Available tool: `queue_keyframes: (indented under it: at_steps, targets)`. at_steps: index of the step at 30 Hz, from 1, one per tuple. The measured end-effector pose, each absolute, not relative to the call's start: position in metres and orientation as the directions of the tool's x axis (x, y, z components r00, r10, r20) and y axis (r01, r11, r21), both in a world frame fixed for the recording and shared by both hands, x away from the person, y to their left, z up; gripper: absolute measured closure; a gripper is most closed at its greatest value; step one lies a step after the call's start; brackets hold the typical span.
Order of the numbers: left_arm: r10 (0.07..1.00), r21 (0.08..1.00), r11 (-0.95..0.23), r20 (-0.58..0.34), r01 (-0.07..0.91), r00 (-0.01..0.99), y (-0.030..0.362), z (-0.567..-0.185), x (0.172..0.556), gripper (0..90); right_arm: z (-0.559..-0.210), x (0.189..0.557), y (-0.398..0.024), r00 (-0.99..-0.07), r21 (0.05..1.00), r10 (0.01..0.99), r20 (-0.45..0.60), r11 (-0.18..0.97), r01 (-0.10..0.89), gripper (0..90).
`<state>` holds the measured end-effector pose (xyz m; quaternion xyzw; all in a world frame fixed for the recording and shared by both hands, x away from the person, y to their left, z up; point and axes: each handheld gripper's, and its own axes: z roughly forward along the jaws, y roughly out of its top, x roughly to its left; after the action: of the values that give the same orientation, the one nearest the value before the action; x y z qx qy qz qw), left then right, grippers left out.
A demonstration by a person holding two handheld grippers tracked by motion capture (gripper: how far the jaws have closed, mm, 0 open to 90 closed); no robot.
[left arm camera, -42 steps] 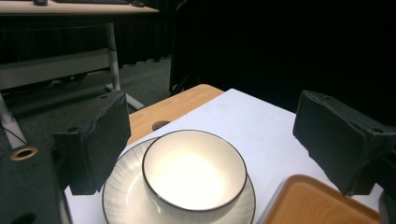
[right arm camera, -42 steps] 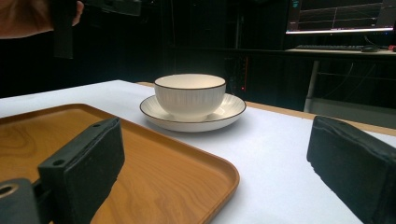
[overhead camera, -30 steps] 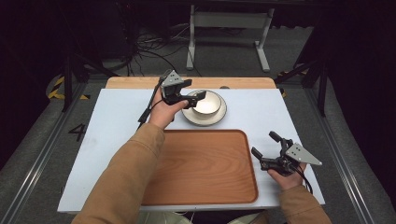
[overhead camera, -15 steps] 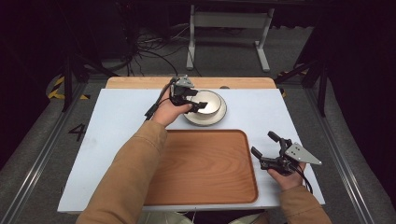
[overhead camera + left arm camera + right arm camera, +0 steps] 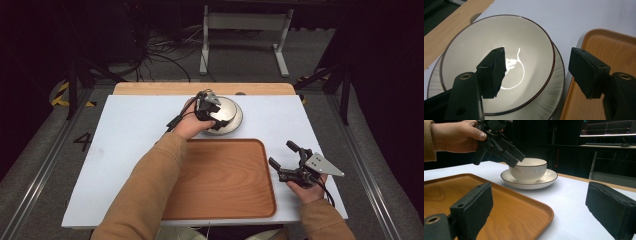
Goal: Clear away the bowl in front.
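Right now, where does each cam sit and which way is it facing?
High view: fixed above the person's side, looking forward and down on the table; both forearms, left gripper and right gripper show.
Left gripper view: rides the left gripper, looking down into the bowl between its open fingers.
Right gripper view: low over the tray, facing the bowl; own fingers, plus the left hand.
All three share bowl, saucer and tray.
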<state>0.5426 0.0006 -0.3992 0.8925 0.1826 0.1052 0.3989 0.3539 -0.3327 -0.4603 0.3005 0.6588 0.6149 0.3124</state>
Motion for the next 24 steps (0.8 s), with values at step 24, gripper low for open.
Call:
queue_keyframes:
  at_steps: [24]
  targets:
    - [0.4, 0.606, -0.764, 0.173, 0.223, 0.9, -0.024, -0.42, 0.541, 53.5, -0.46, 0.354, -0.333, -0.626, 0.997, 0.778, -0.05, 0.07, 0.008, 8.7]
